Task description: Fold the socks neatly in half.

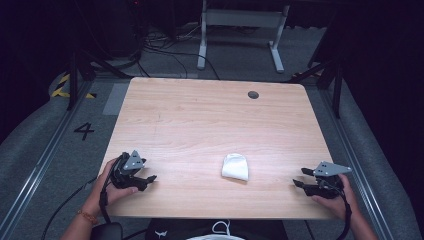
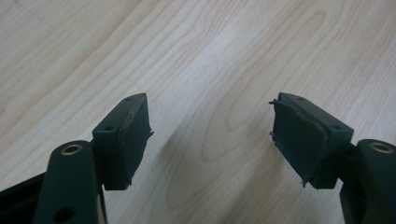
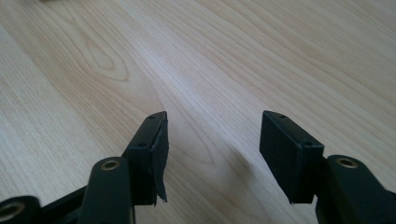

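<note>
A folded white cloth (image 1: 235, 167) lies on the wooden table (image 1: 210, 120), near the front edge and a little right of centre. My left gripper (image 1: 145, 182) rests low at the front left corner, well to the left of the cloth, its jaws pointing toward it. My left gripper (image 2: 210, 133) is open, with bare wood between its pads. My right gripper (image 1: 300, 177) sits at the front right edge, to the right of the cloth, pointing left. My right gripper (image 3: 212, 149) is open too, nothing between its fingers.
A round grey grommet (image 1: 253, 94) is set in the table near its far right edge. Beyond the table stand a white metal frame (image 1: 240, 30) and cables on grey carpet. A "4" (image 1: 84, 131) is marked on the floor at left.
</note>
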